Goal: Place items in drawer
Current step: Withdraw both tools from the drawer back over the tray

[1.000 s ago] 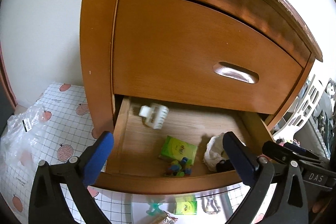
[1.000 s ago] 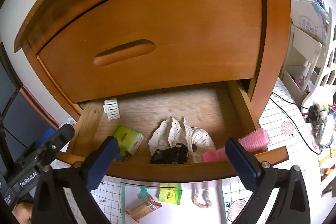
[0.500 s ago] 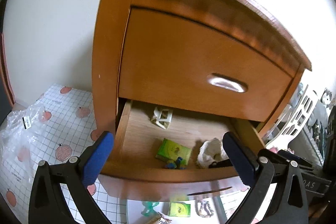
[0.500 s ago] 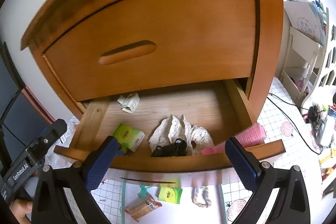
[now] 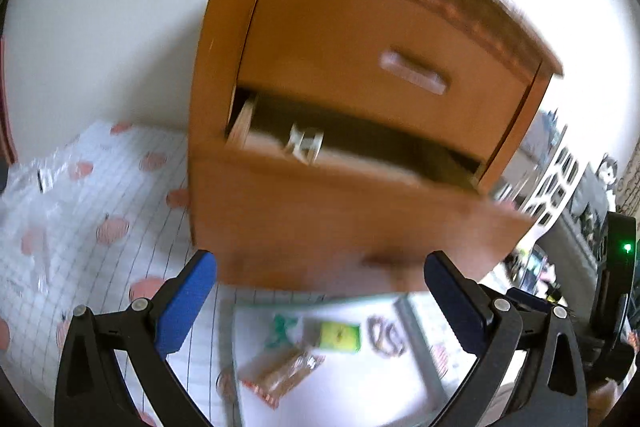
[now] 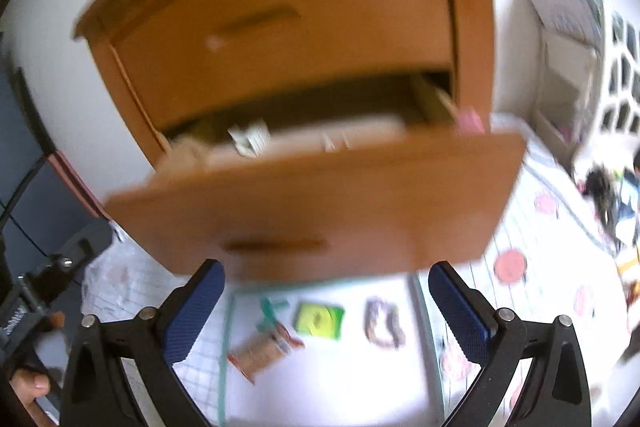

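Both grippers had pulled back and dropped lower since the earlier frames, so the open drawer (image 5: 344, 215) now showed mostly its wooden front rather than its inside. Both views were blurred by motion.

The left gripper (image 5: 320, 291) stood wide, its blue-padded fingers (image 5: 184, 303) empty, with the drawer front just ahead of and above them. Over the drawer's rim a small white clip-like thing (image 5: 304, 145) was still visible ahead, towards the left finger. The right gripper (image 6: 326, 299) was likewise wide and held nothing. From it, the drawer front filled the space ahead, with the white thing up and left of centre and something pink (image 6: 470, 121) poking above the rim ahead of the right finger.

Below and between the fingers of each gripper lay a white tray (image 6: 320, 379) on the checked floor mat (image 5: 100, 227). On it were a green packet (image 6: 320, 319), a brown snack pack (image 6: 260, 349) nearer the left finger, a small teal item (image 6: 272, 309) and a beaded bracelet (image 6: 384, 323) nearer the right finger. The upper drawer (image 5: 360, 59) of the cabinet (image 5: 218, 47) was closed.
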A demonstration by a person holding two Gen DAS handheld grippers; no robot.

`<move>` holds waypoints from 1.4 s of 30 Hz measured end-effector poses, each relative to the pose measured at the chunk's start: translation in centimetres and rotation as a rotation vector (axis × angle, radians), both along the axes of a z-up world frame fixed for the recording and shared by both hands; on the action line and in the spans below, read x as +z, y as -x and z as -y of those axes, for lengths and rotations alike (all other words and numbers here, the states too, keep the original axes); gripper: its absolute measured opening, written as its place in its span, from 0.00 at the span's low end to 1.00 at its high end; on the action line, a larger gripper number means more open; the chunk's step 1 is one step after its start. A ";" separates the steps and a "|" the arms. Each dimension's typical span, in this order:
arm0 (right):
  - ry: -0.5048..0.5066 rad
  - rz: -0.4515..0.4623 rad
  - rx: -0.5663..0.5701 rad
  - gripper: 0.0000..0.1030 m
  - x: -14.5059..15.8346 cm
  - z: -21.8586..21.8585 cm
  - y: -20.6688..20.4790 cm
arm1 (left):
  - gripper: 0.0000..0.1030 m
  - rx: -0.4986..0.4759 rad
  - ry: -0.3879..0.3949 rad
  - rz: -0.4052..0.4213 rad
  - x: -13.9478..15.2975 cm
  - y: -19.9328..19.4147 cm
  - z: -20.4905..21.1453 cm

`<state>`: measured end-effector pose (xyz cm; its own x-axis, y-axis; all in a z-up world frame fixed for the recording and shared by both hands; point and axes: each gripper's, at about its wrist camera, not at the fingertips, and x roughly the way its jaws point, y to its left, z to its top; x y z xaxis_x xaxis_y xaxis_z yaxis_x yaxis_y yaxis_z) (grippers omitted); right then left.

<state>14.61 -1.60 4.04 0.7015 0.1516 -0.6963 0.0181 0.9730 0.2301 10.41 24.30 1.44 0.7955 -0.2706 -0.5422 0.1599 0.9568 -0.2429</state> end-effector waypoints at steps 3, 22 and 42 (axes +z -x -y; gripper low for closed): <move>-0.011 -0.076 -0.023 1.00 -3.3 0.6 0.4 | 1.00 -0.011 -0.030 -0.075 -3.0 0.0 0.2; -0.012 -0.218 -0.136 1.00 -11.9 2.8 0.8 | 1.00 0.035 -0.011 -0.236 -12.0 -0.8 -2.0; -0.013 -0.261 -0.071 1.00 -14.7 1.2 -0.8 | 1.00 -0.038 -0.046 -0.246 -14.2 -1.4 0.4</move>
